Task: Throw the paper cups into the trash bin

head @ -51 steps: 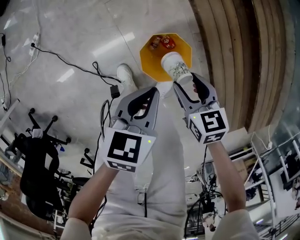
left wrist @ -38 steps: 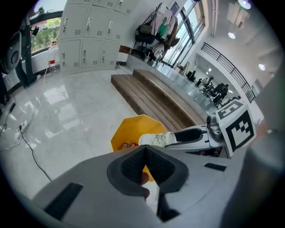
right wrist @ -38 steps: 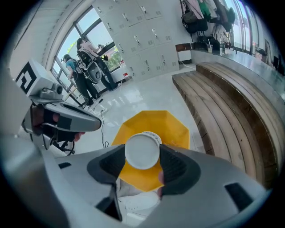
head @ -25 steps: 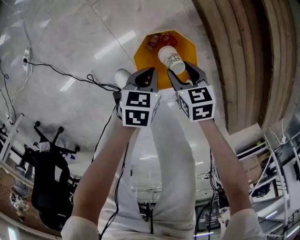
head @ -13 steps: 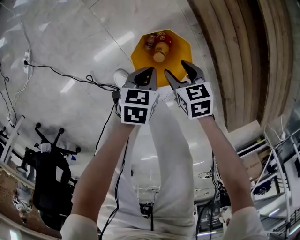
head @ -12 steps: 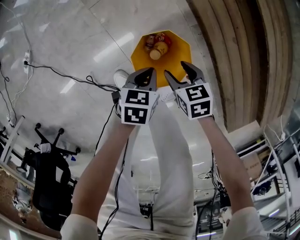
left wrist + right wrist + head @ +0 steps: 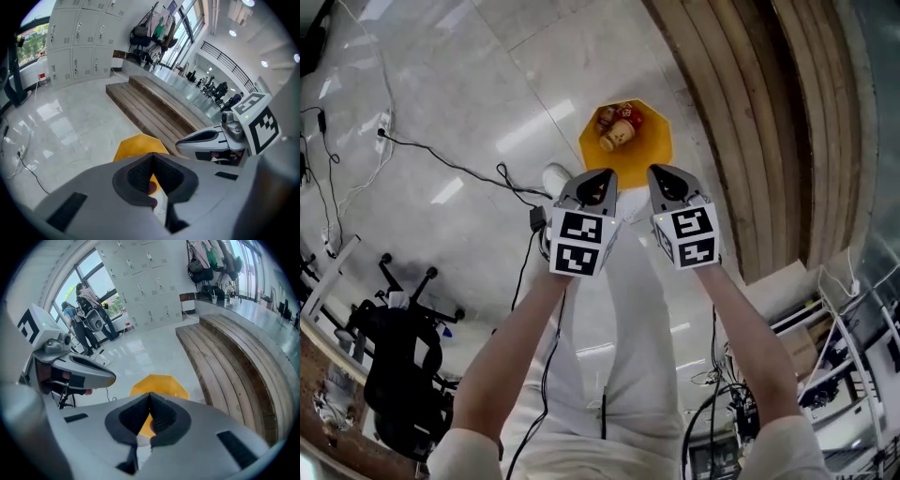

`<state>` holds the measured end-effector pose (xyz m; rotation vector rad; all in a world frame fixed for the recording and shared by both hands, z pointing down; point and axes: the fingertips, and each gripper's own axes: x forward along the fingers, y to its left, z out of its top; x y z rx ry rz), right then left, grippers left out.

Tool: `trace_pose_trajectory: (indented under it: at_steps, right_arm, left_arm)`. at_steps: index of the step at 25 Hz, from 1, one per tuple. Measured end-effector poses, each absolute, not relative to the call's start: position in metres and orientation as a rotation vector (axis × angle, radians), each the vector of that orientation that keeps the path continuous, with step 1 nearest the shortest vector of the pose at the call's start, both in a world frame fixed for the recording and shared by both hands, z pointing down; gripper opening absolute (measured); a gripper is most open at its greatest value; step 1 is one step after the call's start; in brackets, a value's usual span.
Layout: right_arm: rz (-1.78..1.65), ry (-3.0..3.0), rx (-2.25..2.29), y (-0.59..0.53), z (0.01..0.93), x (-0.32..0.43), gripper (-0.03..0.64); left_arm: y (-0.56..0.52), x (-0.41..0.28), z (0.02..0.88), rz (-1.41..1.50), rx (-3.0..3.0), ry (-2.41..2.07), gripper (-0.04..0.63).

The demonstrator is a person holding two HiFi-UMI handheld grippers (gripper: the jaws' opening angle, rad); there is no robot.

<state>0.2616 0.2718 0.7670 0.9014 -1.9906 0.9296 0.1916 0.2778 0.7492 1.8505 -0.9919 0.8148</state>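
Note:
A yellow eight-sided trash bin [image 7: 652,141] stands on the floor below me. A white paper cup [image 7: 617,137] lies on its side inside it, next to red wrappers [image 7: 607,116]. My left gripper [image 7: 600,175] is shut and empty, held above the bin's near rim. My right gripper [image 7: 660,172] hangs beside it, its jaws closing to shut with nothing between them. In the left gripper view the bin [image 7: 136,143] shows past the closed jaws [image 7: 153,155]. The right gripper view shows the bin [image 7: 161,383] beyond its closed jaws [image 7: 150,394].
Wooden steps [image 7: 750,112] run along the right of the bin. Black cables [image 7: 441,159] trail over the pale glossy floor at left. A black office chair [image 7: 394,366] stands at lower left. The person's white shoe [image 7: 555,176] is near the bin.
A second ago the right gripper held the paper cup over the bin. It opened, the cup dropped into the bin, and its jaws shut. Both grippers have pulled back from the bin.

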Motion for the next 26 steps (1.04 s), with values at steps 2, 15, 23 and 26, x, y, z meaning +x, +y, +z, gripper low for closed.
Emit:
trace_pose_trajectory:
  at_steps: [2,15,23,26]
  right_arm:
    - [0.929,-1.990,0.891,0.271,0.739,0.260,0.006]
    - [0.880,-2.119,0.899,0.265,0.514,0.250,0.006]
    - [0.799,-2.218,0.917,0.290,0.384,0.248,0.006]
    - [0.778,-2.238,0.913,0.320,0.333,0.249,0.006]
  left_arm:
    - [0.274,0.187,0.719,0.804,1.856,-1.006,0.006]
    - [0.278,0.185,0.517,0.746,1.965,-1.008,0.006]
    - [0.288,0.173,0.390,0.654,2.040,-1.032,0.006]
    - [0.303,0.169,0.330,0.603,2.056,-1.046,0.006]
